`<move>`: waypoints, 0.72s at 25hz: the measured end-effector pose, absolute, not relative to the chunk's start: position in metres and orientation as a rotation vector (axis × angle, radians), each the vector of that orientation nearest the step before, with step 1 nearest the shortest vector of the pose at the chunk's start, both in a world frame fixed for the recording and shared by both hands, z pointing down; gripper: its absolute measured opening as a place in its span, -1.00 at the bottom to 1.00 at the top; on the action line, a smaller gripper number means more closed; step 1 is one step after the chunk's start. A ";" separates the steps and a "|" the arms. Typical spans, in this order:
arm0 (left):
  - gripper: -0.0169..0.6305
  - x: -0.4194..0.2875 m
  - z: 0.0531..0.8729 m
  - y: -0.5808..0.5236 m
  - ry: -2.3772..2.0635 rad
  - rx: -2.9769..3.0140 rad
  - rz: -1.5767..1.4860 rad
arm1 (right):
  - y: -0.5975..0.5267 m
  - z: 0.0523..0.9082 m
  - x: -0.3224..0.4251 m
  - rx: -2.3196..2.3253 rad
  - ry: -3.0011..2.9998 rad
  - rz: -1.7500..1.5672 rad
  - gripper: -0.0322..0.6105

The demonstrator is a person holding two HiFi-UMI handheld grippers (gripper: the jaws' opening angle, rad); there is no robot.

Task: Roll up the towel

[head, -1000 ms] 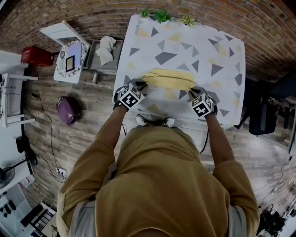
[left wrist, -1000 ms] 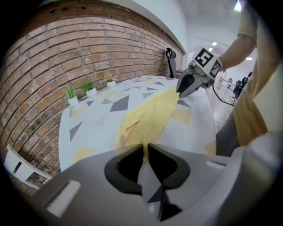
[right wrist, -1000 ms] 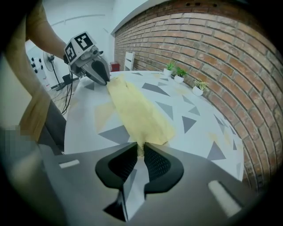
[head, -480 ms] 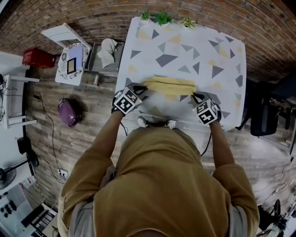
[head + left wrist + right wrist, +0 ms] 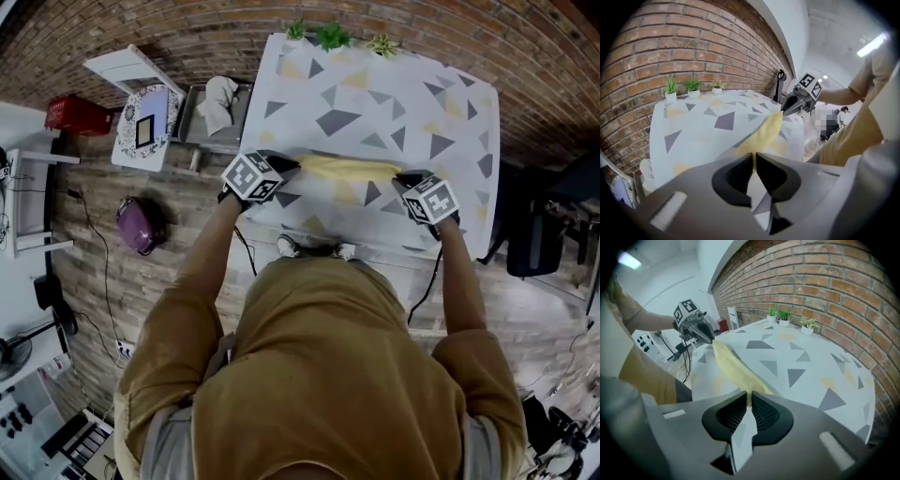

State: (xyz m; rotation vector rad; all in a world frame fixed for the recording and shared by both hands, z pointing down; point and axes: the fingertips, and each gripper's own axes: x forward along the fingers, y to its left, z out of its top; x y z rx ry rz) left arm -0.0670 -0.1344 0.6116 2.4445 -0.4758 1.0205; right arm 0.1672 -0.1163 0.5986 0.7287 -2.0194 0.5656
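A curved red brick wall (image 5: 187,28) and a wood-plank floor (image 5: 159,281) frame the scene, and against the wall stands a bench (image 5: 450,103) draped in a white cover printed with grey and yellow triangles. Three small green potted plants (image 5: 330,36) sit along its far edge. A person in a mustard top (image 5: 328,375) leans over the near edge with both arms out. Between the arms a yellow cloth towel (image 5: 347,169) runs as one narrow band across the near half of the bench, seemingly lifted clear of the cover and pulled fairly taut from end to end. Gathered this slim, it looks as if most of the rolling is done, though the pictures do not show how tight or even the roll is. What seems left is to finish any loose edge and lay the bundle down. The left gripper (image 5: 754,161) has its jaws nearly together, pinching a thin edge of one end of the towel between the pads. The right gripper (image 5: 749,401) does the same at the other end, with only a sliver of yellow fabric between its ribbed pads.
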 end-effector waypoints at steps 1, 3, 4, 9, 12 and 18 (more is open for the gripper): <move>-0.69 -0.066 0.611 -0.135 -0.447 2.420 1.002 | -0.116 0.600 0.167 0.703 -2.021 0.617 -0.79; -0.69 -0.064 0.609 -0.133 -0.367 2.371 0.976 | -0.113 0.602 0.168 0.642 -2.022 0.725 -0.79; -0.69 -0.063 0.607 -0.130 -0.320 2.350 0.973 | -0.111 0.602 0.168 0.613 -2.023 0.773 -0.79; -0.69 -0.059 0.608 -0.115 -0.127 2.275 0.992 | -0.095 0.605 0.167 0.453 -2.010 0.973 -0.79; -0.69 -0.059 0.615 -0.126 -0.163 2.245 0.949 | -0.104 0.613 0.171 0.489 -2.017 1.078 -0.79; -0.68 -0.059 0.635 -0.144 -0.261 2.169 0.878 | -0.135 0.628 0.181 0.689 -1.995 1.154 -0.78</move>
